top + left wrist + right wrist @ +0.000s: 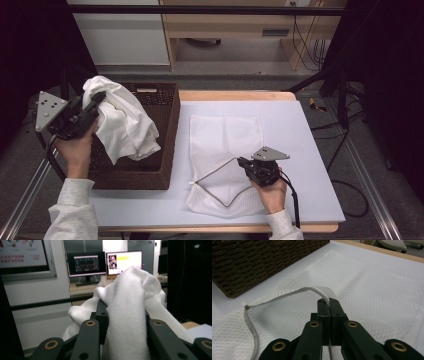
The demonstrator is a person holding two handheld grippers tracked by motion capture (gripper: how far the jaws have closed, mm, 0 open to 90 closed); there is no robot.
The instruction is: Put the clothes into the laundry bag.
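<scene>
White cloth [125,122] hangs from the left gripper [95,107], bunched up and lifted above the brown woven basket [167,125] at the table's left, its lower folds still draping down into the basket. In the left gripper view the jaws stand partly apart with the thick fold of cloth [127,322] pressed between them, so they are clamped on it. The right gripper [243,162] sits low over the white mesh laundry bag [225,135], which lies flat on the pale table cover [310,150] just beside the basket. Its jaws are closed tight on the bag's zipper edge [287,296], pinching the grey-white band and lifting it so the mouth of the bag gapes a little; the band runs off to a small metal end near the basket's corner. The right gripper view shows nothing inside the bag that I can make out through the mesh. A wooden table edge [235,95] borders the cover at the far side.
</scene>
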